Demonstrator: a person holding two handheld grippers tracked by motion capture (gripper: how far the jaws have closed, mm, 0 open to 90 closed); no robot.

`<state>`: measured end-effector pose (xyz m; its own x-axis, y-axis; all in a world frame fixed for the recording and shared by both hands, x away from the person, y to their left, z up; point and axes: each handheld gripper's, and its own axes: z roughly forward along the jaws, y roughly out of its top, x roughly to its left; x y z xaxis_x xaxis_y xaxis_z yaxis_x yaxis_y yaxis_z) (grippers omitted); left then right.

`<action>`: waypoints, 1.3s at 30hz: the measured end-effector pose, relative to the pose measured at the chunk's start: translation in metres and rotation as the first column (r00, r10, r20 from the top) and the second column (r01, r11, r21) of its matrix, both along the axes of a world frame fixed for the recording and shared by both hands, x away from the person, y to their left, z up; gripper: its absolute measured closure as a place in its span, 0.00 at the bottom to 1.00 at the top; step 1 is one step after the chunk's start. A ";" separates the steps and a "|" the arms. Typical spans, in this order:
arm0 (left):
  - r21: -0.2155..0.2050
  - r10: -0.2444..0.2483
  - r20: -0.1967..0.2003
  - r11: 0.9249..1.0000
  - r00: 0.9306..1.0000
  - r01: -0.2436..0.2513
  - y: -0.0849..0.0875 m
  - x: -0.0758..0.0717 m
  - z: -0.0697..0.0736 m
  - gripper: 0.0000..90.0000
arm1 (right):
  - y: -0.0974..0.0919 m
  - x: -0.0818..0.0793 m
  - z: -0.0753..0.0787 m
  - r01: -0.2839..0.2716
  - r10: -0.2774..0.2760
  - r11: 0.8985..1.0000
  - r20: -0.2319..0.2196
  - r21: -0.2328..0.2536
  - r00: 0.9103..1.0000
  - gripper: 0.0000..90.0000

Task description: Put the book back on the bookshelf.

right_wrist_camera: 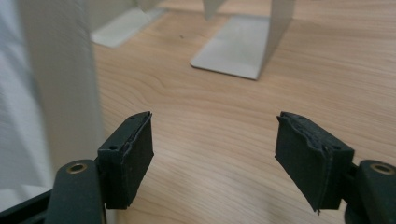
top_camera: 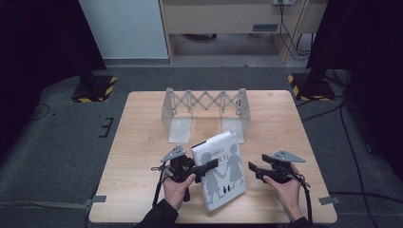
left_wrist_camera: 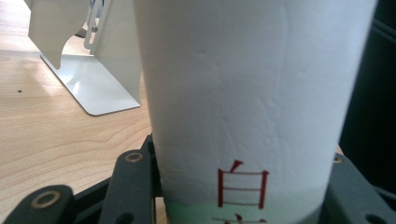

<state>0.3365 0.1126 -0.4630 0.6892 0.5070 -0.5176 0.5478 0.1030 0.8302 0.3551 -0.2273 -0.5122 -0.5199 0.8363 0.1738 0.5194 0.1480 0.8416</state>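
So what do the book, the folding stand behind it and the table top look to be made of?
Book: paper, with a matte white cover showing faint dents and printed red characters. Folding stand: probably thin painted metal, pale grey, with bent flat feet, a soft sheen and riveted scissor links. Table: light wood or wood-look laminate; grain lines are visible, and which of the two can't be told.

Pale wood table [top_camera: 142, 142], matt metal rack [top_camera: 205, 114], smooth paper book [top_camera: 219, 171]
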 end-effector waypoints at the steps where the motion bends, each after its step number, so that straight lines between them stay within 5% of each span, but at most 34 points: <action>1: 0.001 0.001 0.000 1.000 1.000 -0.001 0.000 -0.001 0.001 0.58 | -0.002 0.002 -0.002 0.004 -0.005 1.000 -0.010 -0.028 1.000 0.29; 7: 0.007 0.005 0.010 1.000 1.000 -0.005 0.000 -0.003 0.005 0.58 | -0.011 0.008 -0.010 0.026 -0.034 0.994 -0.079 -0.102 0.996 0.24; 15: 0.019 0.019 0.015 1.000 1.000 -0.019 0.004 -0.005 0.013 0.58 | -0.022 0.014 -0.021 0.058 -0.083 0.977 -0.115 -0.205 0.990 0.17; 25: 0.047 0.041 0.015 0.998 0.999 -0.042 0.012 -0.004 0.023 0.58 | -0.022 0.015 -0.026 0.071 -0.098 0.965 -0.093 -0.253 0.991 0.14; 39: 0.079 0.111 0.049 0.990 0.993 -0.115 0.036 0.000 0.037 0.57 | -0.021 0.016 -0.026 0.086 -0.115 0.964 -0.101 -0.253 0.988 0.11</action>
<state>0.3361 0.1484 -0.4264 0.6465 0.6221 -0.4416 0.4991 0.0930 0.8616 0.3708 -0.2488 -0.5383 -0.4197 0.9076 0.0082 0.6321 0.2858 0.7203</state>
